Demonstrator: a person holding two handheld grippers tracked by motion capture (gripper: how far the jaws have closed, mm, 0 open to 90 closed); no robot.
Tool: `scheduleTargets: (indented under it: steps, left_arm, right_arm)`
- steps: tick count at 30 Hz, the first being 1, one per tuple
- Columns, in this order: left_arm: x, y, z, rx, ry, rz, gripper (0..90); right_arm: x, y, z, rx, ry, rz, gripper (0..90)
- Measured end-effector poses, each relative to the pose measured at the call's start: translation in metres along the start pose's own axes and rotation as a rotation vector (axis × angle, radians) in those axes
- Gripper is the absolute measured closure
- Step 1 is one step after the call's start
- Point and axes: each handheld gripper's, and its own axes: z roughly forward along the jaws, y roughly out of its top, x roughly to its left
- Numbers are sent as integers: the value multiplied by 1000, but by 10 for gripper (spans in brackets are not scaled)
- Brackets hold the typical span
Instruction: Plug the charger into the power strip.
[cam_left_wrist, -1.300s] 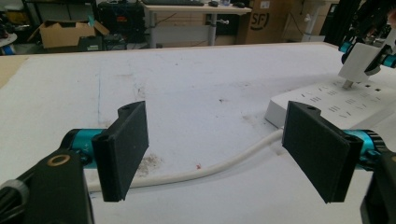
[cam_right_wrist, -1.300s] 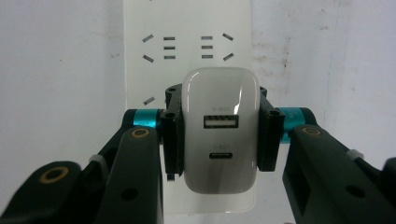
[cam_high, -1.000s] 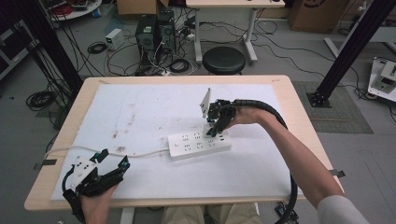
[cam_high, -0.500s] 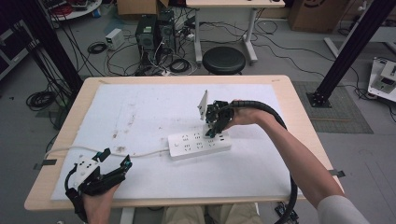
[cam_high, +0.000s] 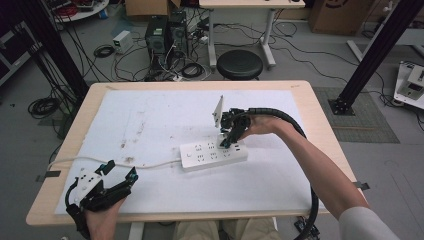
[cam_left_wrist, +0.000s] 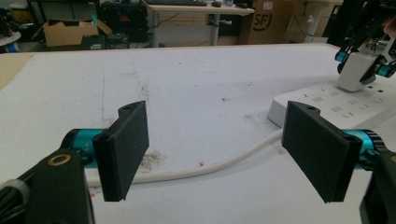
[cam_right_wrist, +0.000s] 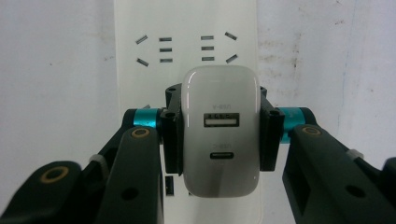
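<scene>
In the right gripper view, the glossy white plastic charger block (cam_right_wrist: 221, 133) covers the middle of the long white plastic power strip (cam_right_wrist: 187, 28), so its prongs and the socket beneath them cannot be seen, and the strip runs off the top and bottom edges. The small grey lettering above the charger's upper port is too blurred to read. In the left gripper view, the strip's far end is cut off by the right edge, and the thin white power cord (cam_left_wrist: 219, 163) disappears behind the black jaw at the left.

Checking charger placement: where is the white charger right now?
The white charger sits clamped in the right gripper, on the power strip right of table centre in the high view.
</scene>
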Motion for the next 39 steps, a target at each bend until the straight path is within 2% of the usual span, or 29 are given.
scheduleTargets:
  steps: [10,13,17,22,27,29,33,35,39]
  left_arm:
    - [0,1,-1,0,1,6,233]
    - [0,-2,-2,2,10,-4,233]
    - [1,-2,-2,10,10,-3,232]
    - [1,0,0,7,9,-3,233]
    - [-1,1,2,8,3,3,233]
    - [0,0,1,9,6,3,233]
    - [1,0,-1,7,10,-3,233]
    - [2,2,-3,10,13,-3,233]
    - [-1,0,-3,5,14,-4,233]
  right_arm:
    - [-1,-6,1,-45,10,6,637]
    - [1,-8,2,-63,-3,-11,638]
    - [5,-7,3,-57,-28,-34,638]
    - [6,-5,3,-44,-38,-35,638]
    - [2,-4,7,-58,-10,-21,638]
    - [-1,-8,8,-82,9,-10,639]
    - [-1,-11,9,-99,11,3,638]
    - [0,-16,10,-129,8,13,639]
    - [0,-17,10,-141,5,10,638]
